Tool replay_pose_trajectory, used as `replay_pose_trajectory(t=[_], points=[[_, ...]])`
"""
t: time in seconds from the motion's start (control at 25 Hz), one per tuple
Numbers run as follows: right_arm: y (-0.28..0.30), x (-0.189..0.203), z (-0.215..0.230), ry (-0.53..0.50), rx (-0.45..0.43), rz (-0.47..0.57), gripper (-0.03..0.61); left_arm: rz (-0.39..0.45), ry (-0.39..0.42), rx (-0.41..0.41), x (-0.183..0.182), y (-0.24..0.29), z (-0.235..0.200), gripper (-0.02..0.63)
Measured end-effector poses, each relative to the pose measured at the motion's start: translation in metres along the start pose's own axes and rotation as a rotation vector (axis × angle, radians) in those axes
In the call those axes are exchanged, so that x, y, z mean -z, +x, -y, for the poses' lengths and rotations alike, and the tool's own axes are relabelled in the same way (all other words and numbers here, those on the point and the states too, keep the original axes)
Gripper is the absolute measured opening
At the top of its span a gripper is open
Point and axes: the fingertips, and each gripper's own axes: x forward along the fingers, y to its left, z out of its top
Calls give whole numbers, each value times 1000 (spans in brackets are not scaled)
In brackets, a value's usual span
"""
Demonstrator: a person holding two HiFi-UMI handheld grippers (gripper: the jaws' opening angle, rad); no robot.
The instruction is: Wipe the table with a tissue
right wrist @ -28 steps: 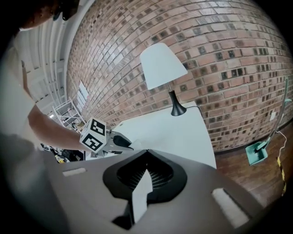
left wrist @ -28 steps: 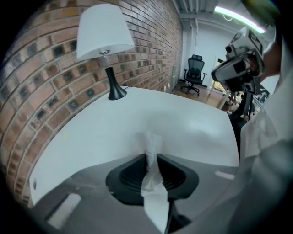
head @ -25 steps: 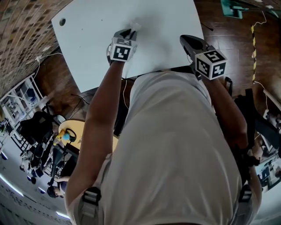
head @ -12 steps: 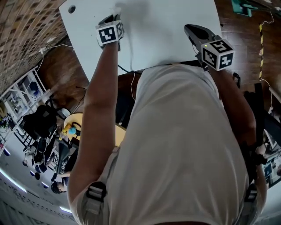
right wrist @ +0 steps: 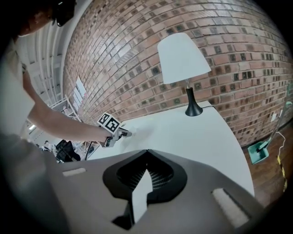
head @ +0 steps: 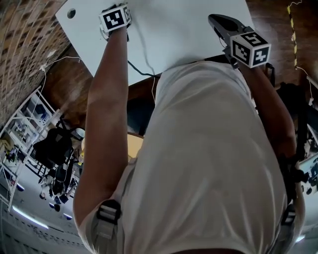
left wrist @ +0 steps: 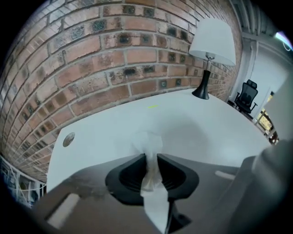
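Head view: left gripper (head: pixel 117 20) reaching far out at the top edge of the picture, over the white table (head: pixel 184 34), near the round hole (head: pixel 71 13) by the left corner. Jaw tips cut off there by the frame. Right gripper (head: pixel 213 20) above the table's near right part, well apart from the left one. Dark cable (head: pixel 141 57) lying across the tabletop toward the near edge.

Left gripper view: jaws clenched on the white tissue (left wrist: pixel 151 176), pinched upright between the pads. Crumpled front end down on the table (left wrist: pixel 197 132) just ahead of the tips, loose tail hanging back below the jaws. Round hole (left wrist: pixel 68 139) off to the left, white-shaded lamp (left wrist: pixel 211 45) at the far right, brick wall (left wrist: pixel 91 59) behind.

Right gripper view: jaws brought together at the tips, grasping nothing. Pale sliver behind the tips, not identifiable. Table (right wrist: pixel 201 137) spread out below and ahead. Left gripper (right wrist: pixel 120 133) low over the tabletop at the far left, lamp (right wrist: pixel 183 59) standing beyond.
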Motion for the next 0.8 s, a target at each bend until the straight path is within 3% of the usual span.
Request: replay_pose_trajectory(t=[0.12,0.48,0.6,0.72,0.8], points=[[-1,2,1,36,3,4,6,-36,74,-34,6,1,1,75],[3,14,-11,38,-24,-18,6,0,245,115,18,0,72,72],[6,14,-12,22,-33,-35,6,4,293,223,24,-7,105,72],[10,12,-16,13,-43,-44,6,-44,273,354,39,-24,121,74],[11,8,-18,7,-48,-45,6,-38,223,335,38,-34,105,74]])
